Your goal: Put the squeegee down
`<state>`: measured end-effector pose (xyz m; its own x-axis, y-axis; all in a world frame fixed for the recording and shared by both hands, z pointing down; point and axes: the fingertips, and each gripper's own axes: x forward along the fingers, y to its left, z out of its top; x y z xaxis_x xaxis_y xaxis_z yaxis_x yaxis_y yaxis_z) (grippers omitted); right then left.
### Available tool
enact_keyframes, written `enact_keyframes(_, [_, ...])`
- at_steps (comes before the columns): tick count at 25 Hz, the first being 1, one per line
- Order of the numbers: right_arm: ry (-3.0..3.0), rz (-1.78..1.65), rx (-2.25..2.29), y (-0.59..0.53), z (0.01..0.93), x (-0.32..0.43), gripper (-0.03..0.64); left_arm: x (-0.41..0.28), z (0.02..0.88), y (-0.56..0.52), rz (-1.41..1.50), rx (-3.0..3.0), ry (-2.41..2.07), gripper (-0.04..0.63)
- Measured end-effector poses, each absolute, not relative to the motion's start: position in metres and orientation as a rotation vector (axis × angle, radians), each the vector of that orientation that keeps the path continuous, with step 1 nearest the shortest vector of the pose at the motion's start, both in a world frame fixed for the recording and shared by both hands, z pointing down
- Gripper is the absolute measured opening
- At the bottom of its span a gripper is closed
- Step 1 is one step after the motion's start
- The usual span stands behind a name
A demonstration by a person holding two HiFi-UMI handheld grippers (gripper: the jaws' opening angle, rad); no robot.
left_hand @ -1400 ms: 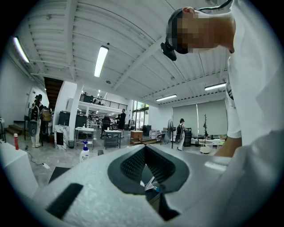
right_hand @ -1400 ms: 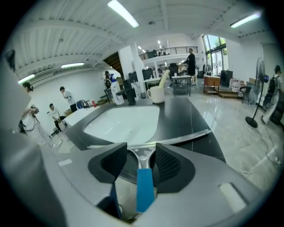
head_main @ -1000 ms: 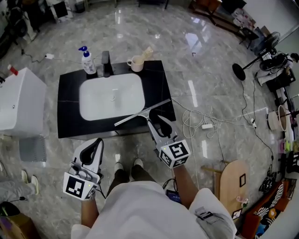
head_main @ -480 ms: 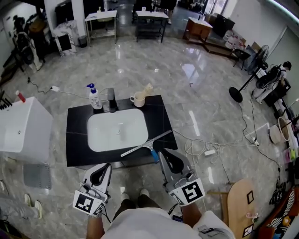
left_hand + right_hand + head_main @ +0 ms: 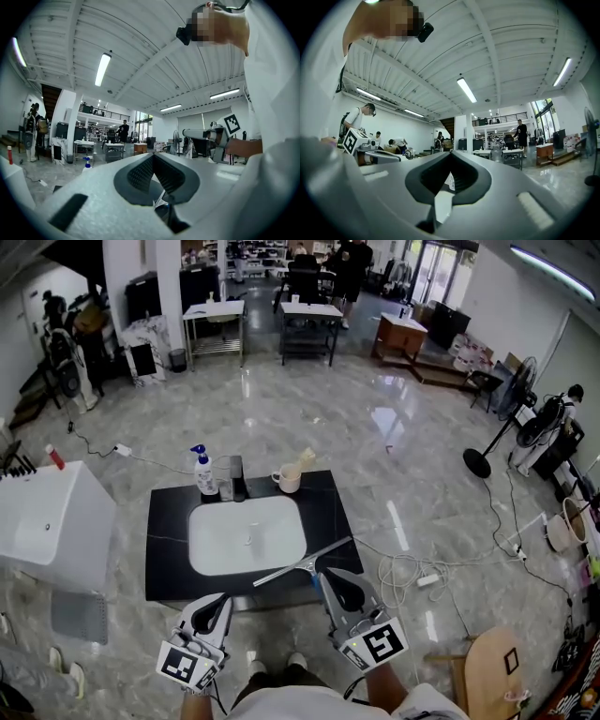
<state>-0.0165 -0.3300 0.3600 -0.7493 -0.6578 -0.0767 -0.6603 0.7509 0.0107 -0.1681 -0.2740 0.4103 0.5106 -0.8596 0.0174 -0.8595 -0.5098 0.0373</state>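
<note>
The squeegee (image 5: 305, 562) lies slantwise on the front right of the black countertop (image 5: 169, 549), next to the white sink (image 5: 247, 535). Its blue handle (image 5: 312, 578) points toward me over the counter's front edge. My right gripper (image 5: 330, 576) hangs just in front of that handle, apart from it, shut and empty; in the right gripper view its jaws (image 5: 451, 153) meet at the tip. To the left, before the counter's front edge, my left gripper (image 5: 221, 600) is also shut with nothing in it (image 5: 152, 154).
A spray bottle (image 5: 203, 472), a dark faucet (image 5: 234, 477) and a cup (image 5: 289, 478) stand along the counter's back edge. A white cabinet (image 5: 47, 521) is to the left. Cables (image 5: 403, 568) lie on the floor at the right.
My right gripper has drawn back from the squeegee and closed its jaws. The squeegee stays on the counter. The head view has tilted up toward the room.
</note>
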Motion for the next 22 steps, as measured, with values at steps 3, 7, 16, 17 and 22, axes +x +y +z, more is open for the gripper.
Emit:
enact_keyframes(3, [2.888, 0.042, -1.069, -0.33, 0.365, -0.021, -0.008, -0.169, 0.41, -0.274, -0.003, 2.697, -1.532, -0.005])
enact_keyframes(7, [2.886, -0.001, -1.067, -0.329, 0.368, -0.021, -0.008, -0.168, 0.41, -0.273, -0.008, 2.703, -1.525, -0.005])
enact_keyframes(16, [2.855, -0.015, -1.08, -0.336, 0.36, -0.015, -0.006, -0.173, 0.4, -0.278, -0.014, 2.718, -1.553, -0.006])
enact_keyframes(17, [2.856, -0.019, -1.083, -0.337, 0.361, -0.015, -0.006, -0.175, 0.399, -0.279, -0.011, 2.717, -1.556, -0.005])
enact_keyframes(22, [2.861, -0.021, -1.107, -0.339, 0.366, -0.013, -0.005, -0.185, 0.401, -0.283, -0.015, 2.701, -1.584, -0.005])
